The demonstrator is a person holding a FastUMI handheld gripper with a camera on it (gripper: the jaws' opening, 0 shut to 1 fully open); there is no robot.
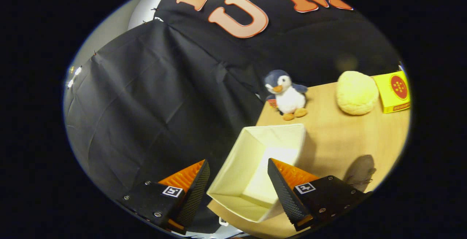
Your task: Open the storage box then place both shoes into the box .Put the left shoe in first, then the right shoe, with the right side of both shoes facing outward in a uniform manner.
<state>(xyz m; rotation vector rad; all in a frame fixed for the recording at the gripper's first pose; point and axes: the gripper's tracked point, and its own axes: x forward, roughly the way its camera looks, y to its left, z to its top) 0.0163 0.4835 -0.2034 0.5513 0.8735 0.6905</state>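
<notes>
A cream storage box [233, 173] stands open-topped at the near left corner of the wooden table [343, 140], its inside bare. My gripper [237, 169] hovers above the box, open, with nothing between its fingers. The left finger [189, 180] hangs out past the table's edge and the right finger [288, 180] is over the box's right part. A grey shoe [361, 171] lies on the table just right of the right finger, partly cut off from sight.
A plush penguin [288, 95] sits at the table's far left corner. A yellow fluffy ball [355, 93] and a yellow carton [396, 91] stand along the back. Black cloth wall hangs behind and to the left of the table.
</notes>
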